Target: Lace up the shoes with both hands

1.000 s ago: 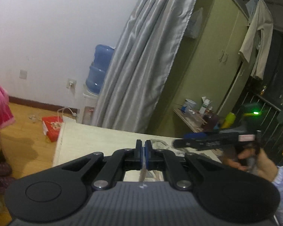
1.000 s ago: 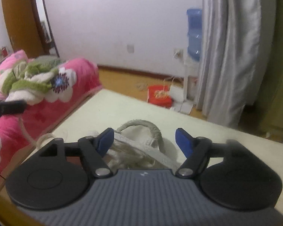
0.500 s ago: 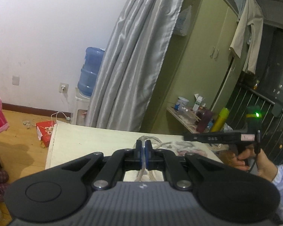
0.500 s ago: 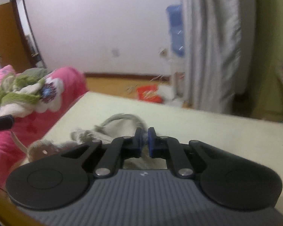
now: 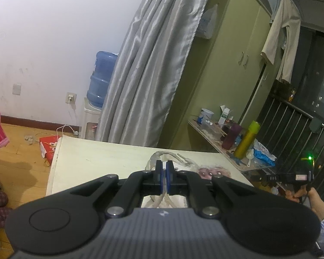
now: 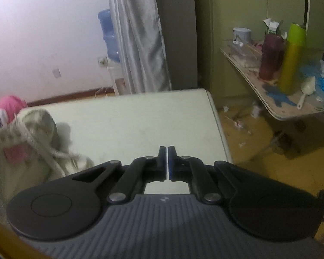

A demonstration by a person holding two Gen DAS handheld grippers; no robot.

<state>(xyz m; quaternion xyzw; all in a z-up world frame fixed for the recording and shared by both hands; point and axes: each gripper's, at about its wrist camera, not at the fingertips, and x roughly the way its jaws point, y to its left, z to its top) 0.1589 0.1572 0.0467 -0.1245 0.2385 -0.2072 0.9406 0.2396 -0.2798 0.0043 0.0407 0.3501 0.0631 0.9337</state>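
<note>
Cream table (image 6: 140, 116) carries the shoe (image 6: 30, 136) at its left. Left gripper (image 5: 164, 166) is pinched on a lace (image 5: 159, 196); right gripper (image 6: 167, 151) is closed over bare tabletop, holding nothing.

Shoe (image 6: 30, 138) on table's (image 6: 140, 118) left side, cluttered shelf (image 6: 270, 99) right of table

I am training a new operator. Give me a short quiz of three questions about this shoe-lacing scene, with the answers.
1. True or false: the left gripper is shut on a shoelace.
2. The shoe rests on: A) the floor B) the pale table C) a bed.
3. Fill in: the water bottle beside the grey curtain is ____ in colour.
Key: 1 true; 2 B; 3 blue.
</note>
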